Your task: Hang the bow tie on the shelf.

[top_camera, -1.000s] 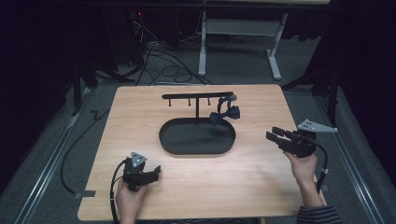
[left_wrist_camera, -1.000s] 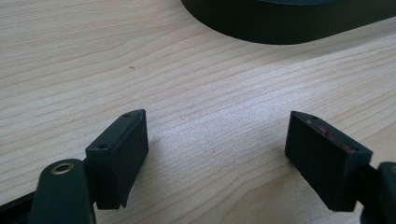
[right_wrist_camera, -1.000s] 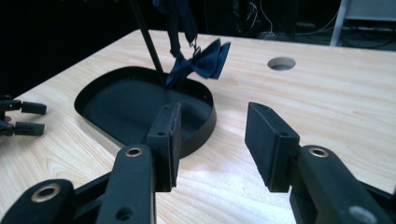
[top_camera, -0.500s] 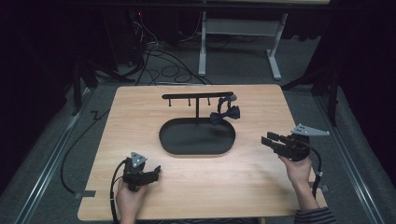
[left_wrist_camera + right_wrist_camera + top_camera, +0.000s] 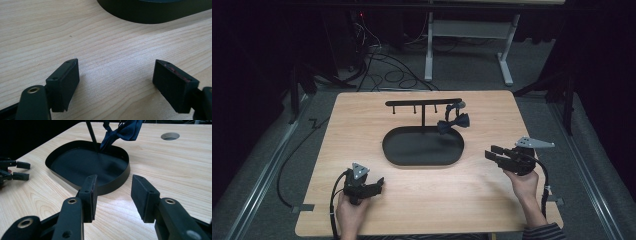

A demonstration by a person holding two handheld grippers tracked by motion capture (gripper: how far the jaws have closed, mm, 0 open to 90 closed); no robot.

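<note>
Left gripper rests spread and empty at the table's 7 o'clock, the bow tie hangs on the rack above the tray, and the right gripper, spread and empty at 4 o'clock, should approach level toward 11 o'clock and pinch the knot.

I'm working in what looks like a lab or recording studio: a bare wooden bench stands on grey carpet under dark surroundings. Behind it, loose cables snake across the floor beside a white desk frame.
</note>
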